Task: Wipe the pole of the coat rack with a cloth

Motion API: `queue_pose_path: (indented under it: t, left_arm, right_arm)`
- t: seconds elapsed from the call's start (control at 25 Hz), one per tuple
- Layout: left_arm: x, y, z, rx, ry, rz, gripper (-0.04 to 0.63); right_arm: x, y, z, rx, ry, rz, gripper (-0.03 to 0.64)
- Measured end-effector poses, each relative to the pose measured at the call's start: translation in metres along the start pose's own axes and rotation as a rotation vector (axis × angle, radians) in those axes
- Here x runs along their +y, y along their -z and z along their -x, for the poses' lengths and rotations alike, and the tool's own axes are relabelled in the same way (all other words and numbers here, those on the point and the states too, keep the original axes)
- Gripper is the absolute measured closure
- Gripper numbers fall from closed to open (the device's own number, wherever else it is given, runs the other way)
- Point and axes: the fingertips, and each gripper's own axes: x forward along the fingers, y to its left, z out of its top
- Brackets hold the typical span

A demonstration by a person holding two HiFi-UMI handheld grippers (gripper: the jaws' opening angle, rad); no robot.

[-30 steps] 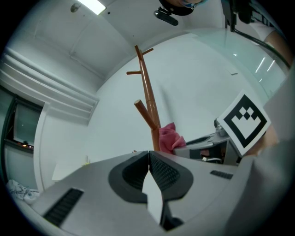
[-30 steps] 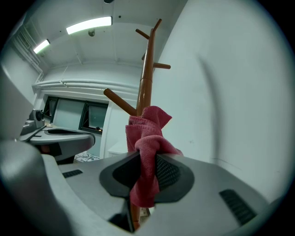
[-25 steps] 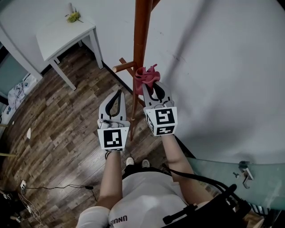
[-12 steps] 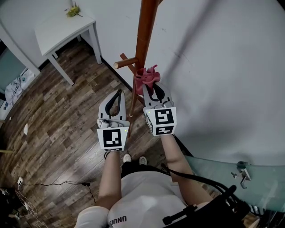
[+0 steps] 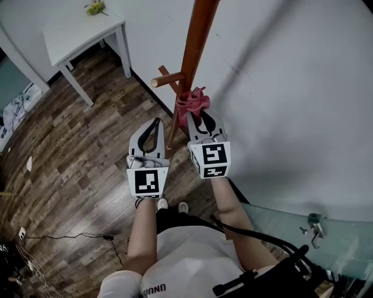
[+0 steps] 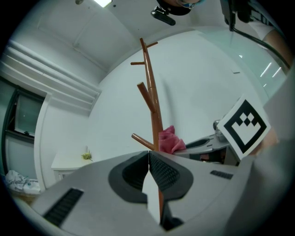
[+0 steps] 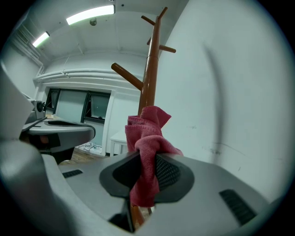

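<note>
The brown wooden pole (image 5: 195,43) of the coat rack rises beside the white wall, with a short peg (image 5: 166,80) sticking out to its left. My right gripper (image 5: 198,113) is shut on a red cloth (image 5: 193,100), and the cloth is bunched against the pole just below that peg. In the right gripper view the cloth (image 7: 147,152) hangs between the jaws in front of the pole (image 7: 150,76). My left gripper (image 5: 156,120) is shut with nothing in it, just left of the pole's lower part. The left gripper view shows the pole (image 6: 152,106) and the cloth (image 6: 170,139) beyond its closed jaws.
A white side table (image 5: 70,43) with a small plant (image 5: 96,7) stands at the far left. The floor is dark wood planks (image 5: 76,169) with a cable (image 5: 70,236) lying near the lower left. A glass panel (image 5: 291,224) sits at the right by the wall.
The rack and table have shifted slightly in the head view as the head moved. The right gripper with the cloth sits a little lower on the pole, below the peg.
</note>
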Motion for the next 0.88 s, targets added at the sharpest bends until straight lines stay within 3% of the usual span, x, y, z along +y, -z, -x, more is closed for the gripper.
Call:
queue_pose_path:
  t: [0.88]
  left_arm:
    - [-0.009, 0.03, -0.003, 0.036, 0.035, 0.03, 0.578]
  right_arm:
    - [0.003, 0.036, -0.005, 0.096, -0.021, 0.067, 0.532]
